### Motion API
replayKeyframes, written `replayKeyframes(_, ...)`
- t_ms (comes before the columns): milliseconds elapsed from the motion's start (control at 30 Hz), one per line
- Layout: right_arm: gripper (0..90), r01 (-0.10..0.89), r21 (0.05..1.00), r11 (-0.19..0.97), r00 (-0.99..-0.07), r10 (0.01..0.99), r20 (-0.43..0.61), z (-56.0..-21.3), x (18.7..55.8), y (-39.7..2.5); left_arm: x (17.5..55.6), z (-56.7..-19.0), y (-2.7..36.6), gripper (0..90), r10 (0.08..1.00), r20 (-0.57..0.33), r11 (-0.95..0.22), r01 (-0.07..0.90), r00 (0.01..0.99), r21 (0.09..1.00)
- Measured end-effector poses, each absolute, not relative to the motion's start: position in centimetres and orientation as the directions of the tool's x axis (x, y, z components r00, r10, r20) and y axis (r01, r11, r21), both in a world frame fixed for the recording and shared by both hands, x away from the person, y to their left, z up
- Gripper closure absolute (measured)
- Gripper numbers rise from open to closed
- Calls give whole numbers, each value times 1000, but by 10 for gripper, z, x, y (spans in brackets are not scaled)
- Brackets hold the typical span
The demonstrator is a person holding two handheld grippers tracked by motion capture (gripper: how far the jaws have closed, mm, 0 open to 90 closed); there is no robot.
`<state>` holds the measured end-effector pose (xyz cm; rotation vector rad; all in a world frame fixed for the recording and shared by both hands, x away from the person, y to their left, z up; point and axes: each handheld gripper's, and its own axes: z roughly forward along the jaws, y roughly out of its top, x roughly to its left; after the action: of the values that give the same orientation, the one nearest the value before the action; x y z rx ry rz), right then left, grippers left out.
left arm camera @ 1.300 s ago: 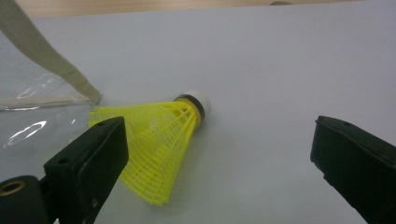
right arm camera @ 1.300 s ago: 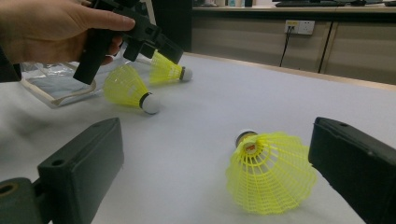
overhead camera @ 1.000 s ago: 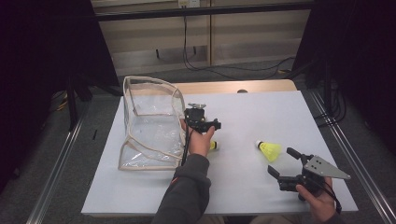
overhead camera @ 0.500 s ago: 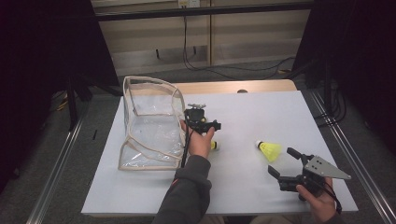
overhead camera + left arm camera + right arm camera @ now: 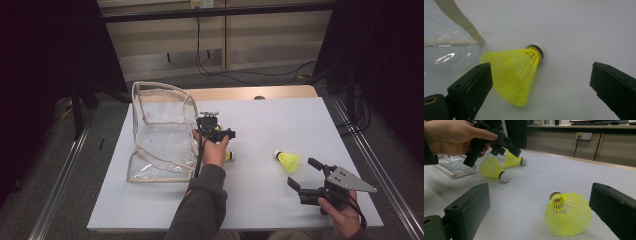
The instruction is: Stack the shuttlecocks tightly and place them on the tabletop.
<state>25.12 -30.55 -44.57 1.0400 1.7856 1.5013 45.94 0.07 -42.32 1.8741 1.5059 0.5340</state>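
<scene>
We see no shuttlecock in the clear bag [image 5: 160,135] at centre left. Our left gripper [image 5: 536,82] hangs wide open around one shuttlecock [image 5: 516,72] beside the bag; our right gripper [image 5: 539,212], equally open, frames another shuttlecock [image 5: 569,213] lower right.

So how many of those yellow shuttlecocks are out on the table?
3: two by the clear bag, one under the left gripper, one beside it; a third ahead of the right gripper.

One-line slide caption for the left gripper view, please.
Left gripper with open jaws over a yellow shuttlecock lying beside the clear bag on the white table.
</scene>
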Motion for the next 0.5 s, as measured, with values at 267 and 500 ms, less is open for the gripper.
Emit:
replayKeyframes(267, 29, 195, 979, 64, -527, 848, 50, -446, 251, -306, 460, -424, 1, 75, 957, -109, -111, 687, 269, 719)
replayKeyframes(500, 29, 194, 979, 65, -529, 847, 48, -445, 251, -306, 459, -424, 0, 77, 949, -113, -127, 687, 293, 715)
